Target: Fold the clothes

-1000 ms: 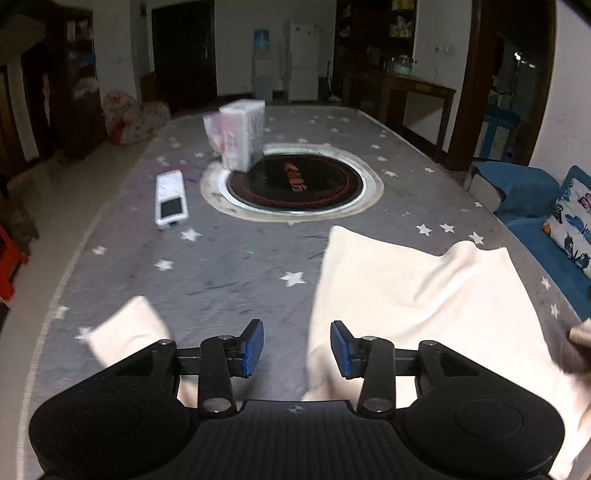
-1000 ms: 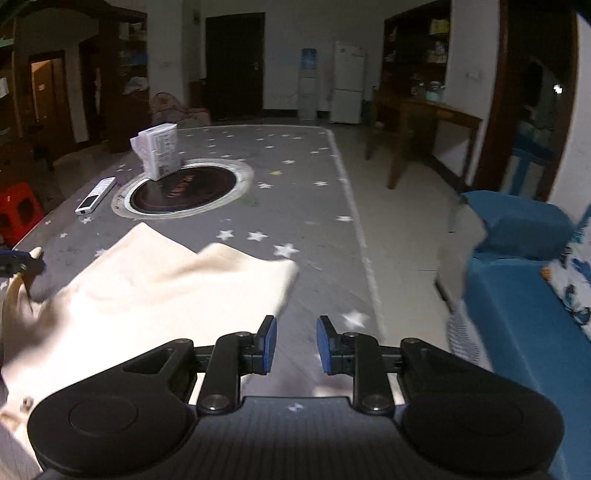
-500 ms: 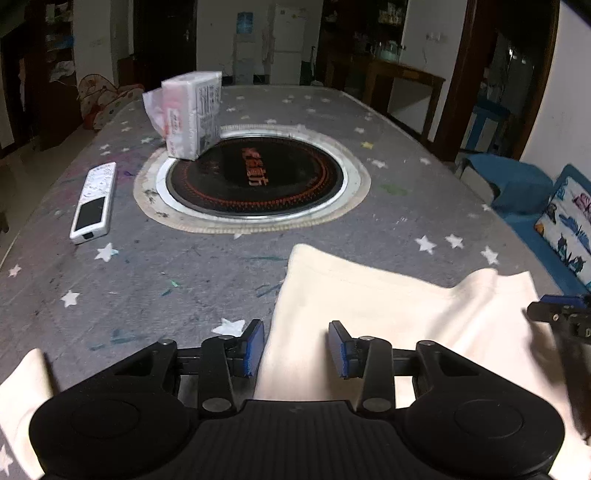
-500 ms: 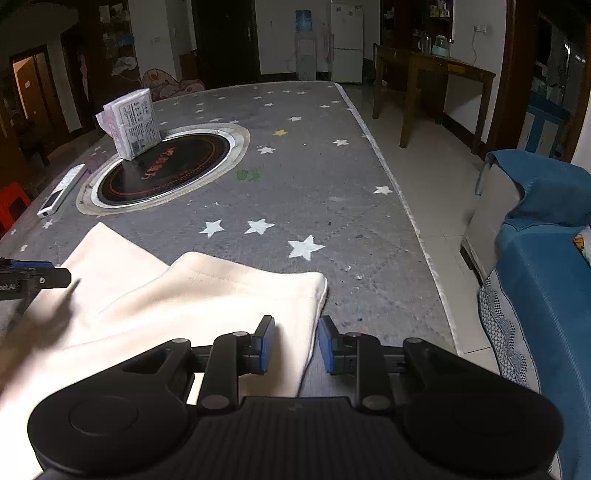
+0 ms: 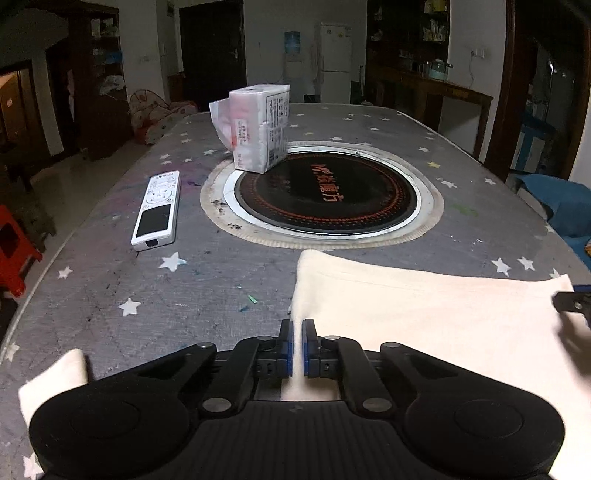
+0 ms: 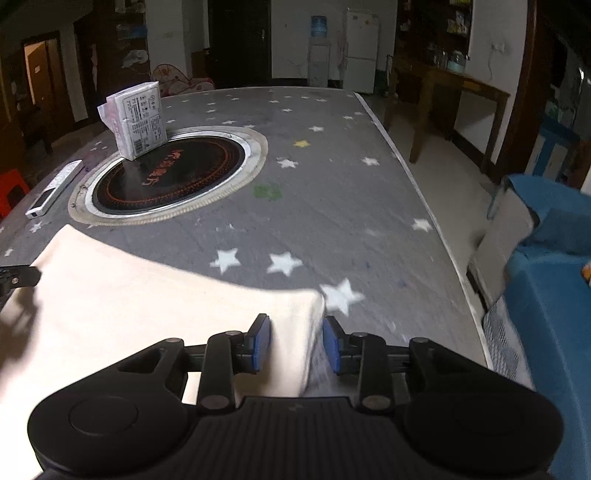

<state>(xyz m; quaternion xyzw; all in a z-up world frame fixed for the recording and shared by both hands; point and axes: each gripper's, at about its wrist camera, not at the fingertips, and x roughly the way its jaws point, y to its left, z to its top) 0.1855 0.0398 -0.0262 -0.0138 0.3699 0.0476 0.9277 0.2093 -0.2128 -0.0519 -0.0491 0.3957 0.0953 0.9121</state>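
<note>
Closing left tool (image 5: 297,345) now pinches garment (image 5: 424,317)

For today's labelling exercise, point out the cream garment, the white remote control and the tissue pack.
cream garment (image 5: 424,317): left wrist view, middle of the flat fabric.
white remote control (image 5: 157,208): left wrist view, centre of its face.
tissue pack (image 5: 260,129): left wrist view, front of the wrapper.

A dimly lit home living and dining room. A large table (image 5: 110,295) with a grey star-print cover has a round built-in hotpot burner (image 5: 327,192) at its centre. A white fridge (image 5: 335,61) and water dispenser (image 5: 293,70) stand against the far wall, with dark wooden shelves (image 6: 439,33) and a blue sofa (image 6: 554,314) nearby.
</note>
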